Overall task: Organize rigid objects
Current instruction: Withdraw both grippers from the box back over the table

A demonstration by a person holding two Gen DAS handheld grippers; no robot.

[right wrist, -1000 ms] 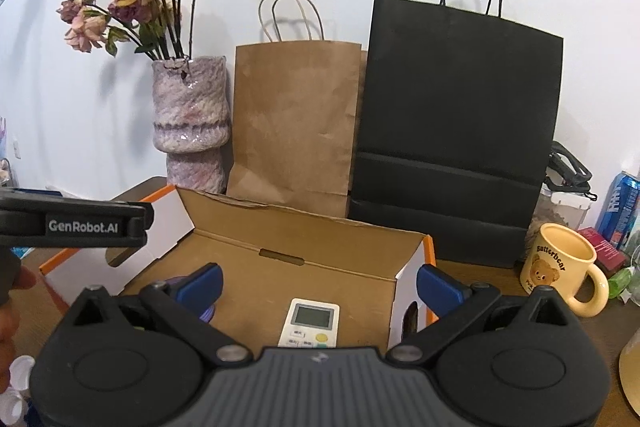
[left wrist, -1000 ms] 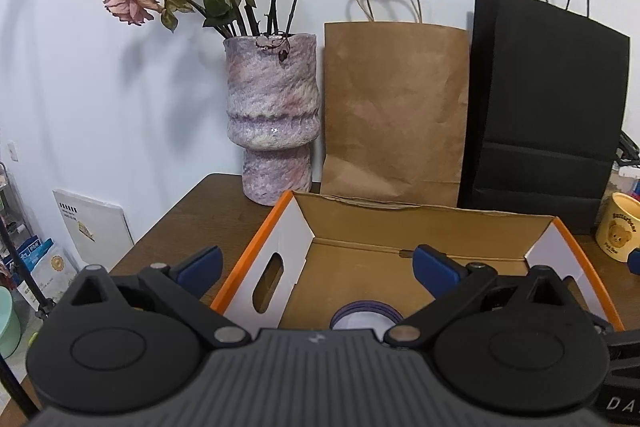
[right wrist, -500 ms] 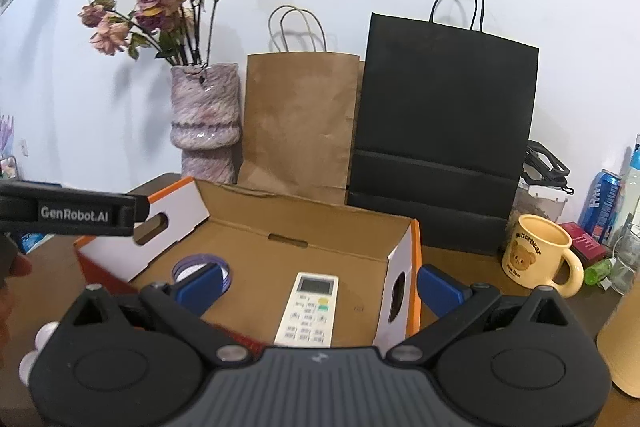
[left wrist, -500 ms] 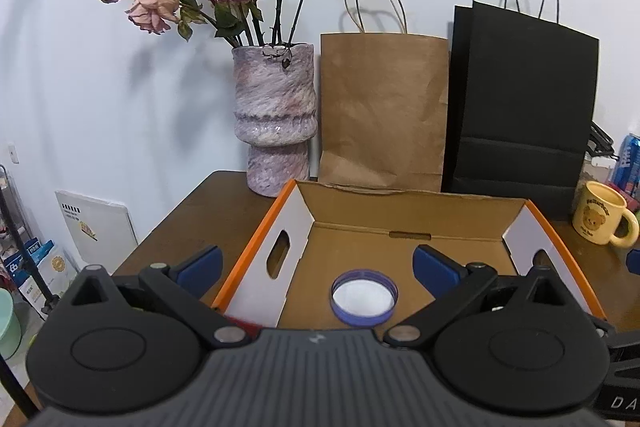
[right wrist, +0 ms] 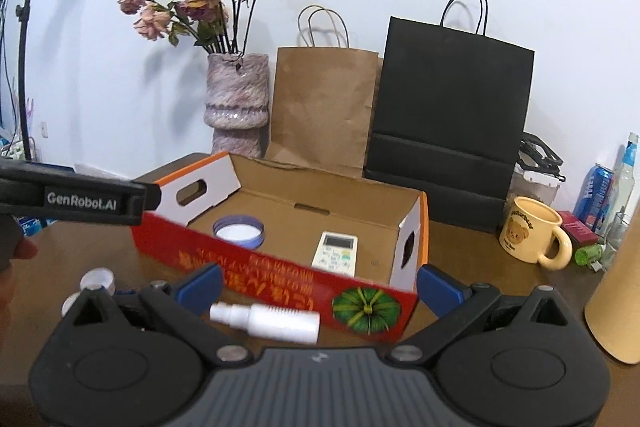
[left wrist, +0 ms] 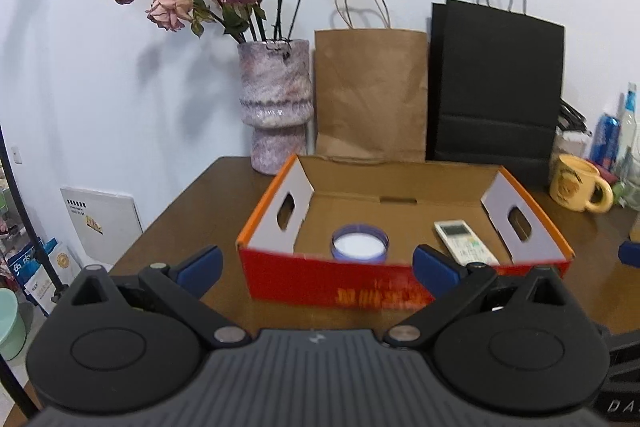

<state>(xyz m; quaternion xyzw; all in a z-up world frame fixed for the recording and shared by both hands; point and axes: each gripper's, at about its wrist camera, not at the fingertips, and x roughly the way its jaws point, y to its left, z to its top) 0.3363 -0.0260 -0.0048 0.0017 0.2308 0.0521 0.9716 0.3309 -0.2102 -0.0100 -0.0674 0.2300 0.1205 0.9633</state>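
From my seat the cardboard box (left wrist: 404,283) is open on top, its floor bare between the purple-rimmed lid (left wrist: 359,243) and the remote (left wrist: 464,242), and bare behind both. Its red front wall blocks any low approach. Behind it the vase (left wrist: 276,111), brown bag (left wrist: 370,95) and black bag (left wrist: 496,91) close off the back. A white bottle (right wrist: 266,321) lies just before the box front, small white caps (right wrist: 97,279) to its left. The mug (right wrist: 532,235) crowds the right side; the table (left wrist: 192,223) left of the box is bare.

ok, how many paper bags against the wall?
2. A brown paper bag stands right of the vase, and a black paper bag stands beside it to the right. More could be hidden behind them.
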